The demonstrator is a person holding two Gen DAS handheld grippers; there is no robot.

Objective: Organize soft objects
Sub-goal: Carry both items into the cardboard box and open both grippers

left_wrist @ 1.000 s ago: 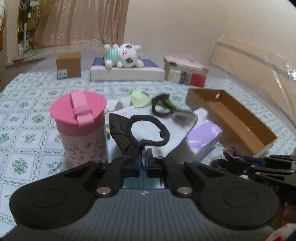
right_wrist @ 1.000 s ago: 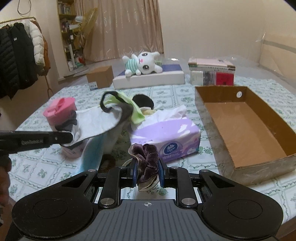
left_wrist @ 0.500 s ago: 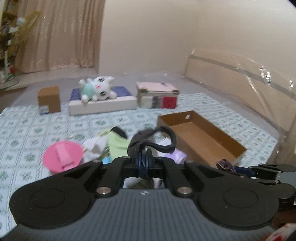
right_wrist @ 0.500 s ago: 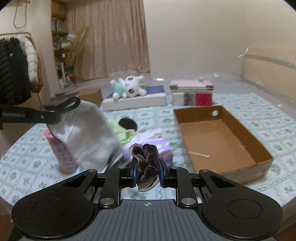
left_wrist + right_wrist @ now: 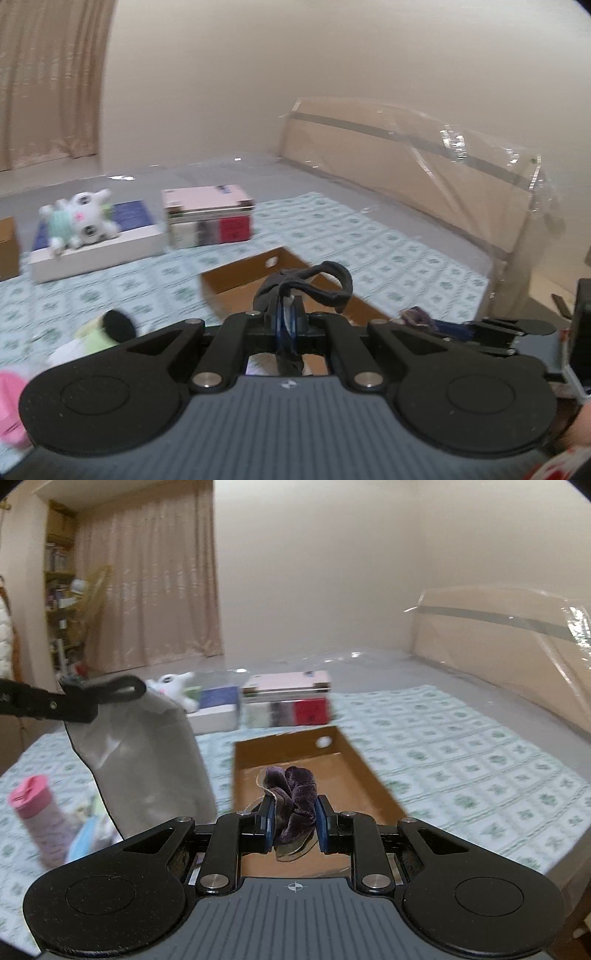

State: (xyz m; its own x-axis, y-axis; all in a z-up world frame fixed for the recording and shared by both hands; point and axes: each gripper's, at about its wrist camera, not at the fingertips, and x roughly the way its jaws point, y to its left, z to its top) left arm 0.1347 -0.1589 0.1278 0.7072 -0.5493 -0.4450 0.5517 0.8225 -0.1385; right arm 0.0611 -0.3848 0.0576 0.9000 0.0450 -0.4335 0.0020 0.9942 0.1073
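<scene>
A: Where is the purple velvet scrunchie held?

B: It is clamped between the blue pads of the right gripper, bunched upright, with its top lobes standing above the fingertips. The open cardboard box is seen directly beyond it, at twelve o'clock from the fingers, with its long axis running from six to twelve in the right wrist view.

A: And the other soft thing?

B: A grey-white cloth bag is hung by its black strap, which is pinched in the closed left gripper. In the right wrist view the bag is seen at about ten o'clock, off the box's left wall. Whether it is clear of the bed cannot be told.

A: Which hand is judged nearer the box?

B: The right one: the scrunchie is seen against the box floor, apparently above its near end. From the left wrist view the box is seen just beyond the strap, at about eleven o'clock.

A: What does the coming move turn on?

B: Probably a short descent and release straight ahead for the scrunchie; the bag would need to be carried rightward over the left wall first.
</scene>
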